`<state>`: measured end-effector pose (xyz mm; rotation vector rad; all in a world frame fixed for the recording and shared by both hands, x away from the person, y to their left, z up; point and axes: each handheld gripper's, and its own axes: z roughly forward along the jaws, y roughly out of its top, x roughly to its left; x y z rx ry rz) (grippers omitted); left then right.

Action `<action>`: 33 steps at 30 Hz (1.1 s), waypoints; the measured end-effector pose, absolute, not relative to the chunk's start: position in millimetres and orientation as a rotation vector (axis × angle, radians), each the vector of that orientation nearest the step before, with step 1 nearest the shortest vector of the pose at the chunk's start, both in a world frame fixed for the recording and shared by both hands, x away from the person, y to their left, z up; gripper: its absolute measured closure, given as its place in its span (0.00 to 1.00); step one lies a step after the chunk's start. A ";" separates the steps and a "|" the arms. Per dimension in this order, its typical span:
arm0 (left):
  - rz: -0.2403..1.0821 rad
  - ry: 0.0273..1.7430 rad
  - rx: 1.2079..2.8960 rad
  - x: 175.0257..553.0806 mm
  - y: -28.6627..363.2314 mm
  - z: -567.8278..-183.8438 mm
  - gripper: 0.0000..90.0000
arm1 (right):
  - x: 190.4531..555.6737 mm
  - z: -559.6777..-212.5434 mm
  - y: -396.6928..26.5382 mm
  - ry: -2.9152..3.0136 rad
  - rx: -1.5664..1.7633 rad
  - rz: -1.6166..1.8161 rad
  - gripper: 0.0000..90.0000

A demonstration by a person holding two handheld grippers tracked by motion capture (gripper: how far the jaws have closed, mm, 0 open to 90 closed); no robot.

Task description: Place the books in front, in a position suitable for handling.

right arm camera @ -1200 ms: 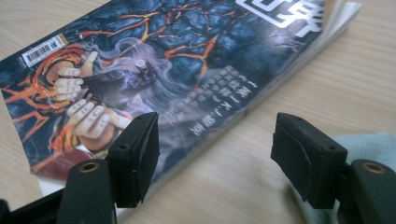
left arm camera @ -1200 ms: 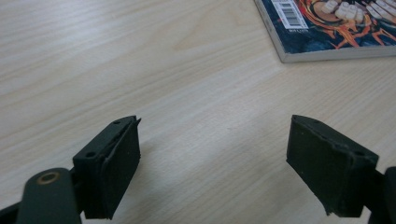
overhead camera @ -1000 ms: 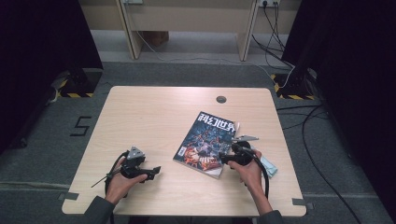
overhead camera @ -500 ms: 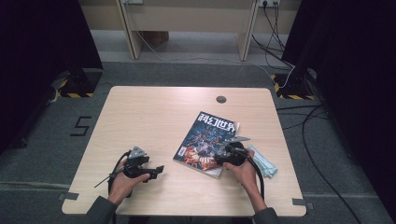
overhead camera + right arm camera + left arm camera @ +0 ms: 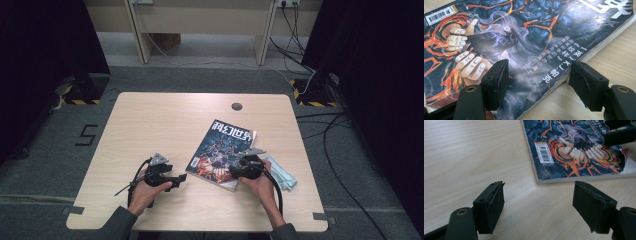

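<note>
A magazine (image 5: pixel 222 150) with a dark cover of orange lava, a raven and pale hands lies tilted on the wooden table (image 5: pixel 165 120). My left gripper (image 5: pixel 181 176) hovers low over bare wood just left of the magazine's near corner (image 5: pixel 541 178). Its jaws (image 5: pixel 539 192) stand open, have just been closing a little, and hold nothing. My right gripper (image 5: pixel 234 171) is at the magazine's near right part. It (image 5: pixel 539 75) is open and closing slightly, one jaw over the cover (image 5: pixel 529 37), the other past the page edge above the wood. Its jaws (image 5: pixel 617 132) also show far off.
A pale green cloth-like bundle (image 5: pixel 282 175) lies right of the magazine, partly under my right hand. A round cable hole (image 5: pixel 237 106) sits near the table's far edge. The magazine's near corner is torn (image 5: pixel 626 163). Bare wood stretches to the left and far side.
My left gripper has moved right, toward the magazine's near corner. My right gripper has shifted slightly left onto the magazine's edge. The magazine lies as before.
</note>
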<state>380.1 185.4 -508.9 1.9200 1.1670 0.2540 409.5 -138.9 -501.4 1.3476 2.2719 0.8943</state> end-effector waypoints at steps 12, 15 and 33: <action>0.237 1.163 1.962 395.5 165.4 -510.9 0.32 | 400.9 -502.2 -126.9 2.367 1.279 0.942 0.36; 0.231 1.169 1.986 393.2 165.1 -511.8 0.33 | 399.0 -501.7 -123.8 2.400 1.249 0.947 0.36; 0.254 1.085 2.094 353.2 159.3 -508.7 0.39 | 407.9 -501.3 -121.5 2.434 1.260 0.958 0.35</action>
